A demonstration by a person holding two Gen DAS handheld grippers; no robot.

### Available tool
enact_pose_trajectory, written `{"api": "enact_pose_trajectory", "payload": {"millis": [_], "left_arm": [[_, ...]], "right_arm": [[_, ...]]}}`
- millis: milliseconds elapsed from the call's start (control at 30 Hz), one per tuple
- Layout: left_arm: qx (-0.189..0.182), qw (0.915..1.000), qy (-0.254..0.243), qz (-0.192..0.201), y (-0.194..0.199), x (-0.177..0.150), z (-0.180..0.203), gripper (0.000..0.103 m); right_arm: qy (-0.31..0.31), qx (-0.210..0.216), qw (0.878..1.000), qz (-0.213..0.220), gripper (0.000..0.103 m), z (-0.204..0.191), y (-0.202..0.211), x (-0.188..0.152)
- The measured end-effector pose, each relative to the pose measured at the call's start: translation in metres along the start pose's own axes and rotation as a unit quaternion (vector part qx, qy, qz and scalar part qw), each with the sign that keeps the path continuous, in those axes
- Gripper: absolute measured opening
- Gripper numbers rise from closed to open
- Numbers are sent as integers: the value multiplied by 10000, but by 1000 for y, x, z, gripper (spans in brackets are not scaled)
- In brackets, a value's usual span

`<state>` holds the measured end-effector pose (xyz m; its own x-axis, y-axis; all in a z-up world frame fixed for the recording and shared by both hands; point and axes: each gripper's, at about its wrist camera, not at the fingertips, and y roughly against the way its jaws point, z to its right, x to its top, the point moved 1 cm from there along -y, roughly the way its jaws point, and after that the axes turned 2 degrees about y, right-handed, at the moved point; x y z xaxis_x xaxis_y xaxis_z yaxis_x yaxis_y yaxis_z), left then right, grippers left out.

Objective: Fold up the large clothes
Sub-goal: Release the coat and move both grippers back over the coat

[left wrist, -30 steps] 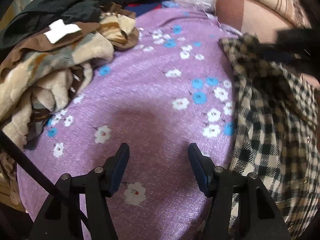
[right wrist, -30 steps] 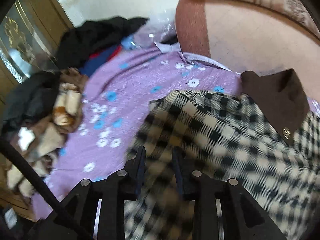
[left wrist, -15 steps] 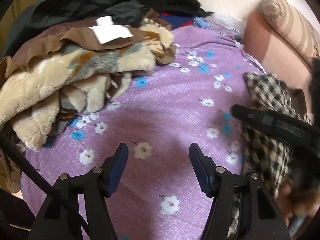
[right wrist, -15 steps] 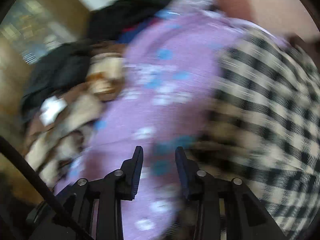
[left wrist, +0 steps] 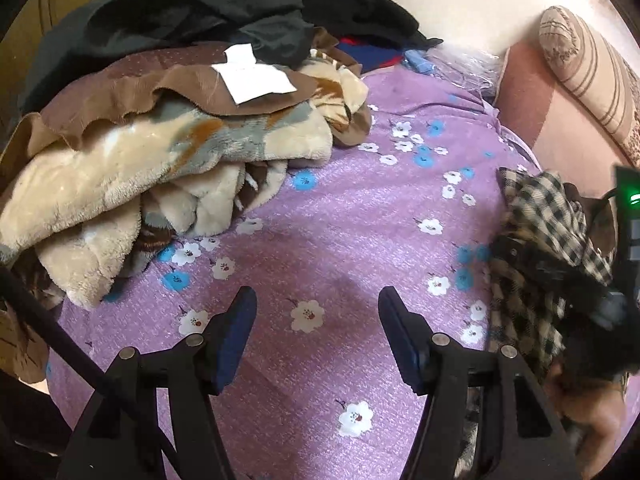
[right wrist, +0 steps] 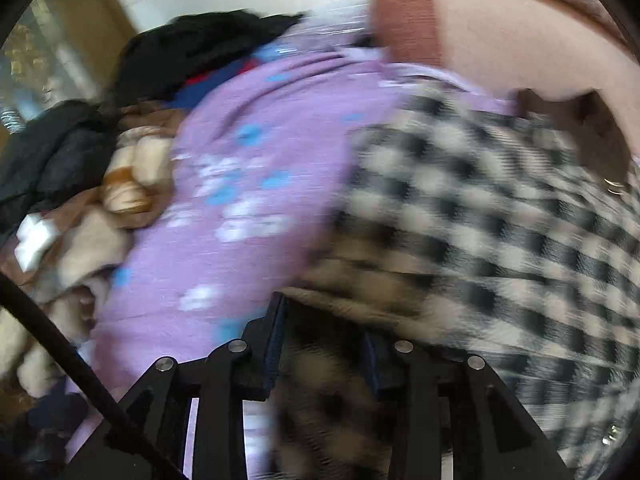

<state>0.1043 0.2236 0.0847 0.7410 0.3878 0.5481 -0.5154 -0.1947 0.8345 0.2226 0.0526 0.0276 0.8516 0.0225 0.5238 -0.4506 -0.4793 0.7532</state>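
Left tongs: your left tongs (left wrist: 318, 322) stand apart with nothing between the flat blue pads, hanging over bare bedspread.
Right tongs: your right tongs (right wrist: 324, 344) have checked cloth bunched between the pads; the picture is too blurred to tell whether they press on it.
Shirt: the checked shirt (right wrist: 480, 240), woven in black and cream squares with a plain brown collar, lies at 3 o'clock of the left view (left wrist: 548, 216), crumpled into a ridge on the bed.
Bedspread: the bedspread (left wrist: 340, 240) is purple, faintly glittery, printed with small white and blue flowers, smooth and domed.
Pile: a pile of fleece blankets (left wrist: 132, 176), fluffy cream and brown, lies heaped at 10 o'clock with dark clothes (left wrist: 192, 12) above it.
Label: a white paper label (left wrist: 252, 76) sits flat on a brown fold.
Headboard: a padded pink headboard (left wrist: 532, 96) stands at 2 o'clock.
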Motion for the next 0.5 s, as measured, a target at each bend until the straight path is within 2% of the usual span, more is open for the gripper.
{"api": "enact_pose_trajectory", "payload": {"millis": [67, 100, 200, 367, 433, 500], "left_arm": [[-85, 9999, 84, -84, -3, 1, -2, 62], [-112, 9999, 76, -103, -3, 1, -1, 62], [-214, 9997, -21, -97, 1, -2, 2, 62], [-581, 9972, -467, -37, 20, -21, 16, 65], [-714, 9947, -736, -74, 30, -35, 27, 69], [-913, 9896, -1101, -123, 44, -58, 45, 71]], "right_arm": [[-49, 494, 9988, -1, 40, -9, 18, -4], [-33, 594, 9982, 33, 40, -11, 33, -8], [-301, 584, 9978, 24, 45, 13, 80, -35], [-687, -318, 9970, 159, 45, 92, 177, -110], [-968, -695, 9924, 320, 47, 121, 222, -152], [-1348, -849, 9860, 498, 52, 148, 263, -183]]}}
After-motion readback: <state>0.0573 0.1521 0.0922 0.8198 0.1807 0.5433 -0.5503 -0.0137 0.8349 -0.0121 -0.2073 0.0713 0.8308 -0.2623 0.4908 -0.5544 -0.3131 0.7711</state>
